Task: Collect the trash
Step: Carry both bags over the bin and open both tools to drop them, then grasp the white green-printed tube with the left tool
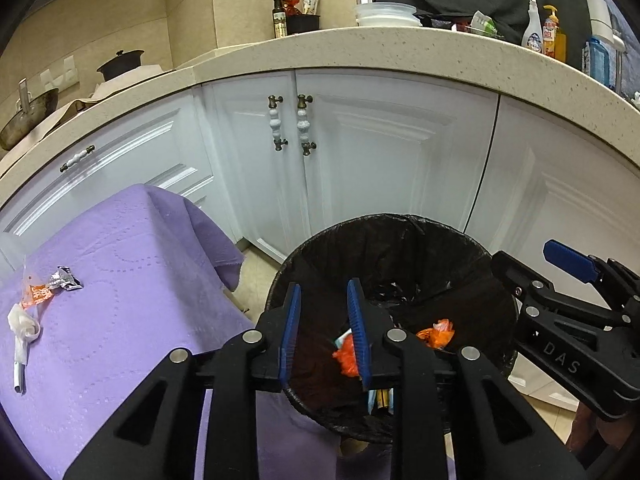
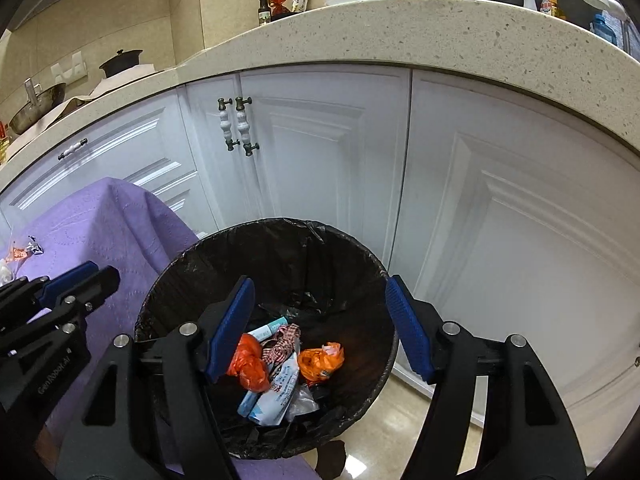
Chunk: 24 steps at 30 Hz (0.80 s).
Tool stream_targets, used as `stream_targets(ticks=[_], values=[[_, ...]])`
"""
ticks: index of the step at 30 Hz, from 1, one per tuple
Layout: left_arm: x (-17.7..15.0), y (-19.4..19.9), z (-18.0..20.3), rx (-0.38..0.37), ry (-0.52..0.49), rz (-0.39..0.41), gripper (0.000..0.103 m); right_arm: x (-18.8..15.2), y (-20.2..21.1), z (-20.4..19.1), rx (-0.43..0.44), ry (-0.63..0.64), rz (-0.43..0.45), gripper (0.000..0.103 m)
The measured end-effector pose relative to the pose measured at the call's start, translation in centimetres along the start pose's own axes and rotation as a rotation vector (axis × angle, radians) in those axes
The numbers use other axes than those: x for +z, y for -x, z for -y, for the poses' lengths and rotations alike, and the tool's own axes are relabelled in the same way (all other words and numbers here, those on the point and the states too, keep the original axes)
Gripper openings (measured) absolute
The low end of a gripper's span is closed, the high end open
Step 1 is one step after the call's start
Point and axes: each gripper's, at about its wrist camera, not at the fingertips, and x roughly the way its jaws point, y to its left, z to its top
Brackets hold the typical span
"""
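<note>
A round bin with a black liner [image 1: 400,236] [image 2: 188,264] stands on the floor by the white cabinets. Inside lie orange wrappers [image 2: 320,362], a white-blue packet [image 2: 278,394] and other scraps. My left gripper [image 1: 324,300] hangs over the bin's left rim, jaws open and empty. My right gripper [image 2: 320,300] is above the bin, jaws wide open and empty; it also shows in the left wrist view [image 1: 568,264]. On the purple cloth [image 1: 132,264] remain a silver wrapper [image 1: 64,279], an orange wrapper [image 1: 38,294] and a white crumpled tissue [image 1: 24,326].
White cabinet doors [image 1: 360,160] with knobbed handles stand behind the bin under a speckled countertop [image 1: 360,48]. Bottles, stacked plates [image 1: 386,14] and a wok [image 1: 28,116] sit on the counter. Beige floor tiles [image 2: 400,432] surround the bin.
</note>
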Motion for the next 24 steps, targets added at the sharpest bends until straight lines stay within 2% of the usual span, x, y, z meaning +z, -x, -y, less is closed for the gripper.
stream_targets(ticks=[6, 13, 24], values=[[0.1, 1.2, -1.6, 0.021, 0.033, 0.019, 0.034, 0.2, 0.5, -0.8, 0.012, 0.005, 0.008, 0.066], [-0.5, 2.8, -5.5, 0.091, 0.080, 0.022, 0.039, 0.6, 1.2, -4.2, 0.077, 0.046, 0.016, 0.066], [-3.4, 6.0, -14.8, 0.290, 0.192, 0.004, 0.042, 0.9, 2.0, -13.3, 0.235, 0.147, 0.013, 0.066]])
